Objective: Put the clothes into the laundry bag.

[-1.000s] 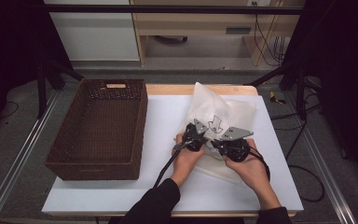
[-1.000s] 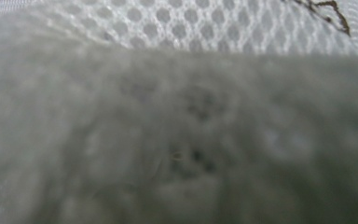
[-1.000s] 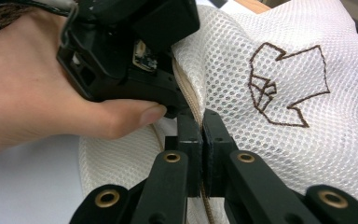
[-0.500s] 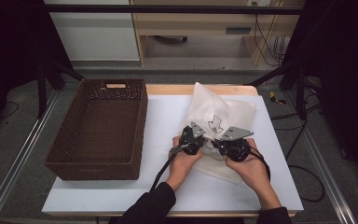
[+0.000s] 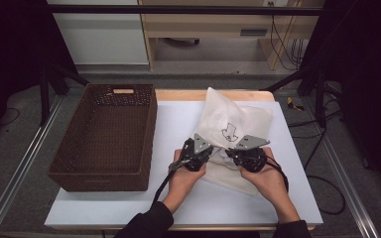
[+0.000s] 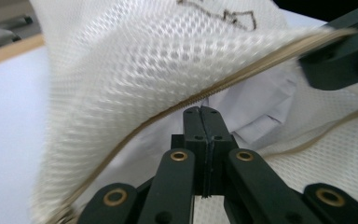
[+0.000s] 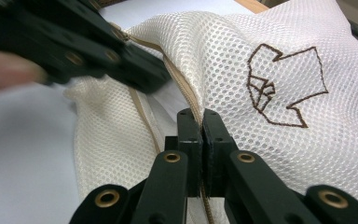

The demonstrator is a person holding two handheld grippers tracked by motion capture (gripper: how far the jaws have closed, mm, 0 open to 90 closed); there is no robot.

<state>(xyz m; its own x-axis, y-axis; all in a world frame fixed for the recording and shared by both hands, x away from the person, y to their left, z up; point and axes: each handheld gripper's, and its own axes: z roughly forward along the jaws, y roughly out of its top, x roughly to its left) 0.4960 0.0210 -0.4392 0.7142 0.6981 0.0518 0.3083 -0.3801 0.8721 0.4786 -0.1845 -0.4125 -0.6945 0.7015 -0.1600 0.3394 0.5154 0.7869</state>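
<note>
A white mesh bag point(image 5: 234, 121) with a brown shirt-outline mark lies on the white table, right of centre. My left gripper point(image 5: 211, 150) is shut on the bag's tan zip edge point(image 6: 242, 77) and holds the upper mesh layer point(image 6: 135, 70) raised. Inside the opened mouth I see white cloth point(image 6: 261, 98). My right gripper point(image 5: 230, 152) is shut on the same zip edge point(image 7: 179, 81), which runs between its jaws point(image 7: 200, 122). In the right gripper view the left gripper's jaws point(image 7: 98, 51) come in from the upper left, close by. The right gripper's jaws point(image 6: 340, 60) sit at the upper right of the left gripper view.
A deep brown wicker basket point(image 5: 146, 148) stands on the left part of the table point(image 5: 178, 119). The table's wooden far edge point(image 5: 178, 94) runs behind the bag. Black cables trail from both grippers toward the front edge and off to the right.
My left gripper has shifted a little left and up, away from the right one, drawing the bag's zip edge with it. The right gripper has stayed put.
</note>
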